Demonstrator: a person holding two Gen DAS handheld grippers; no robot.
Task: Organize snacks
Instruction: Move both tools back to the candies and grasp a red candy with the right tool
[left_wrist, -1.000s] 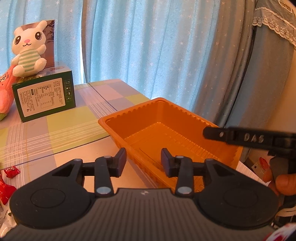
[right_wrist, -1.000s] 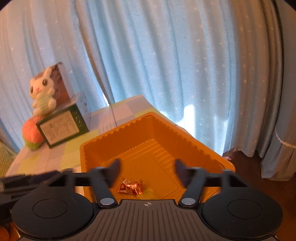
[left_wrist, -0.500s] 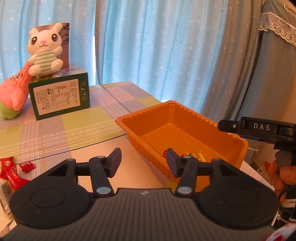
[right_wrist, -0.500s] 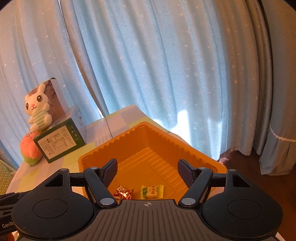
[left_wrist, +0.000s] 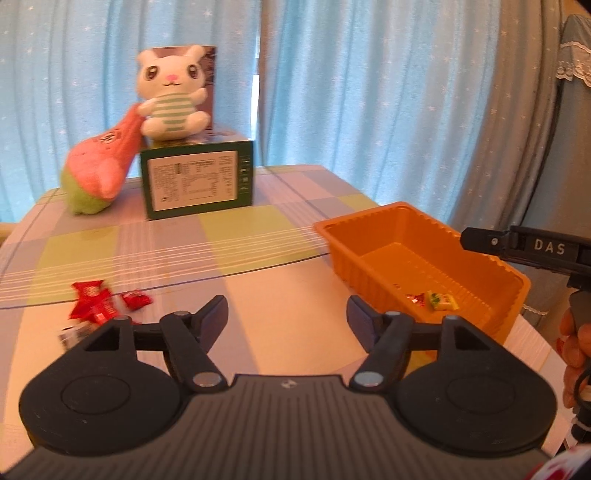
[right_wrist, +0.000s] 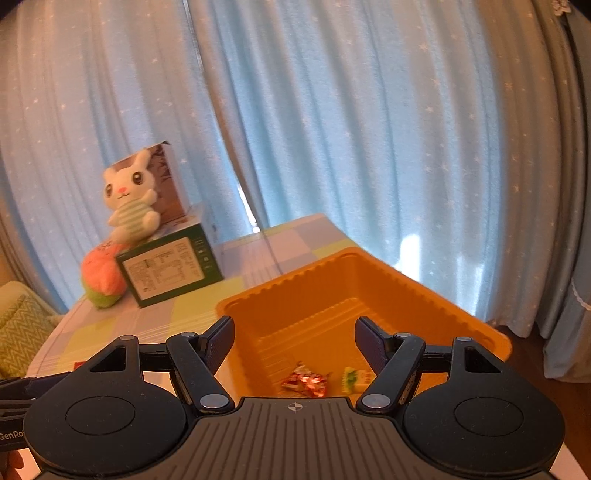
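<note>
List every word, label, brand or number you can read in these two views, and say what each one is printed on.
"DAS": white letters on the right tongs, seen from the left wrist view.
"GenRo", cut off by the frame edge: on the left tongs, seen from the right wrist view.
Green box: printed white panel, too small to read.
Red snack packets and pink plush: markings blurred, unreadable.

Warm daylight glows through the curtains — slight motion blur, fisheye-bent edges.

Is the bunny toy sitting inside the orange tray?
No, the bunny toy sits on top of the green box at the far end of the table, well apart from the orange tray.
</note>
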